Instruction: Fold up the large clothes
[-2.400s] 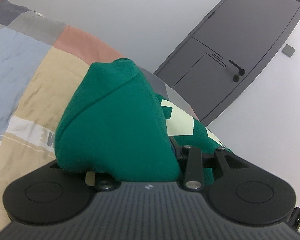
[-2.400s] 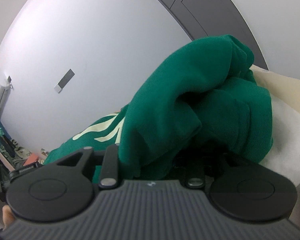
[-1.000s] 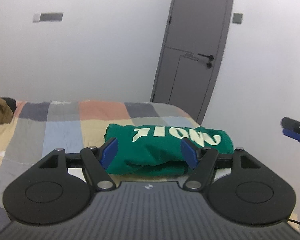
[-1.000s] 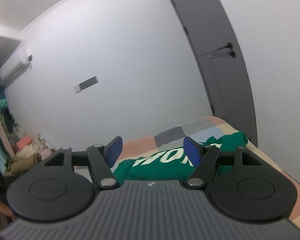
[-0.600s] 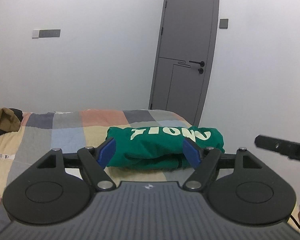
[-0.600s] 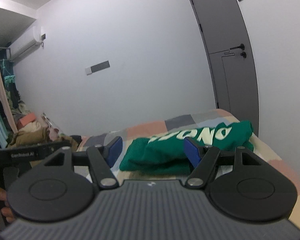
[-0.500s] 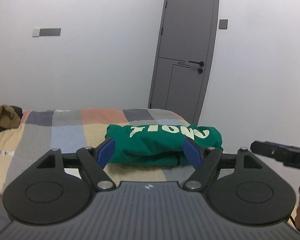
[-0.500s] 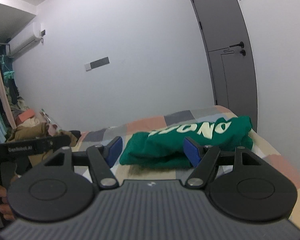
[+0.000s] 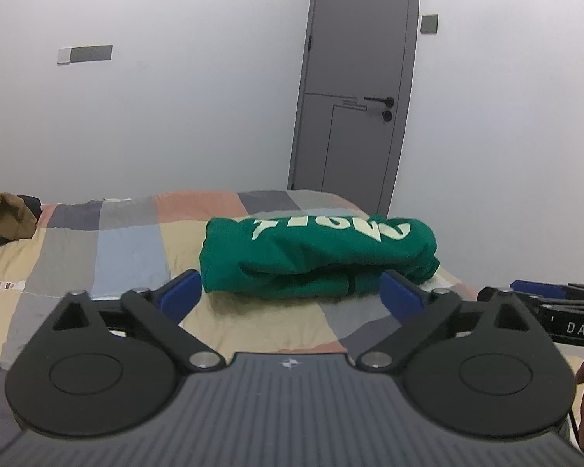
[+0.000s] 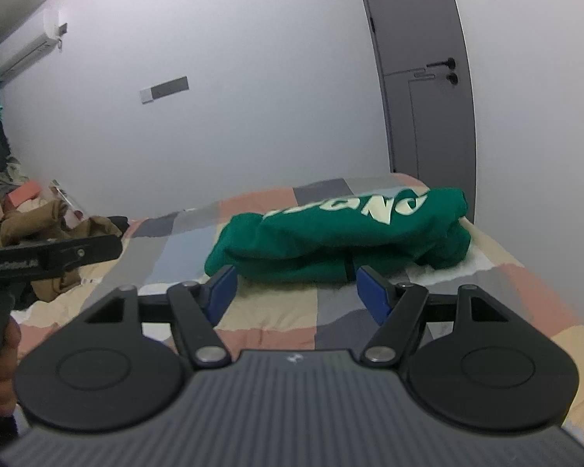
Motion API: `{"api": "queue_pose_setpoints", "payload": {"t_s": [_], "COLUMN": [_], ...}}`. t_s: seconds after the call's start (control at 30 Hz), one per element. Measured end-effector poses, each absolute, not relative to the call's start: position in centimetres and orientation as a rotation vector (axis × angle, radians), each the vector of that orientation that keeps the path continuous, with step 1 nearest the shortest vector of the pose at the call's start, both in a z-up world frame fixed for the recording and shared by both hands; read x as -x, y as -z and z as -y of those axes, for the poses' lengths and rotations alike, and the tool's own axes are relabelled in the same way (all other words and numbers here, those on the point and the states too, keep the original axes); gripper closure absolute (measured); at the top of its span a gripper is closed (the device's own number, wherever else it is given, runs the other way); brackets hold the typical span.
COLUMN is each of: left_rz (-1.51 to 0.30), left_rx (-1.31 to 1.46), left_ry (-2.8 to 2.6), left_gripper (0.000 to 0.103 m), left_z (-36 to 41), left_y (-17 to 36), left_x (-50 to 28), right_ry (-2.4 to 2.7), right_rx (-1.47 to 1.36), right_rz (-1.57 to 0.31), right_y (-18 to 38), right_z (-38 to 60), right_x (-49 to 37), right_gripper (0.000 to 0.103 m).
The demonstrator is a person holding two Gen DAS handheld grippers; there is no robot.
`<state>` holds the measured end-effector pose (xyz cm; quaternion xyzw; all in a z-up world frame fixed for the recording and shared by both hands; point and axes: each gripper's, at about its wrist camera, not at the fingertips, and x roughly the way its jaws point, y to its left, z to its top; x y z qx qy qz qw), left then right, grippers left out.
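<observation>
A green sweatshirt with pale lettering lies folded in a thick bundle on the patchwork bed. In the right wrist view the same green sweatshirt rests near the bed's right edge. My left gripper sits well back from the bundle, its jaws opening wide with nothing between the blue pads. Just as far from the garment, my right gripper stands open and empty. Each gripper shows at the edge of the other's view, held in a hand.
A brown garment is heaped at the bed's left end, with more clothes piled beyond. A grey door stands behind the bed in the white wall. The quilt between grippers and bundle lies flat.
Both grippers let go of the green sweatshirt and drew back from it. The bundle now lies on the bed. The left jaws have spread wider over the last half second.
</observation>
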<state>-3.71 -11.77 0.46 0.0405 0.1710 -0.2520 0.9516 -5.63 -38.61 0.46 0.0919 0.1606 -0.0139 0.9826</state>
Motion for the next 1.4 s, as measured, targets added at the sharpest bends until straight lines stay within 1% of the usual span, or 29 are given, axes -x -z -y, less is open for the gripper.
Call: {"api": "queue_pose_setpoints", "payload": {"t_s": [0.07,0.13,0.17,0.2,0.23,0.27,1.0,1.4], "left_rz": [-0.364,-0.368,-0.366,-0.364,-0.365,-0.367,-0.399,-0.389], "left_rx": [-0.074,-0.077,-0.084,-0.09,-0.094,-0.095,-0.124,-0.088], "left_ry": [0.51,0.501,0.49,0.478,0.469,0.467,0.474,0.483], "left_gripper": [0.001,0.0,0.0,0.0,0.0,0.0,0.0,0.0], "left_z": [11.7,11.6,11.6,11.6,11.6,11.6,12.2,11.2], "left_y": [-0.3,-0.1,-0.1,-0.1,-0.1,-0.1,-0.1,-0.6], "left_x": [3.4,3.3,3.3,3.3,3.3,3.2,4.0,4.9], "right_ry": [0.04,0.043,0.045,0.049,0.048,0.05,0.079,0.089], "right_rx": [-0.174,-0.165,-0.159,-0.155,-0.158,-0.161,-0.133,-0.148], "right_rz": [-0.337,-0.341,-0.342,-0.342,-0.34,-0.339,-0.348,-0.362], "right_y": [-0.3,-0.2,-0.2,-0.2,-0.3,-0.3,-0.7,-1.0], "right_z": [38.5,38.3,38.3,38.2,38.2,38.3,37.7,37.4], "right_x": [5.4,5.3,5.2,5.1,5.0,5.0,5.3,6.0], "right_gripper": [0.026,0.025,0.021,0.019,0.011,0.0,0.0,0.0]}}
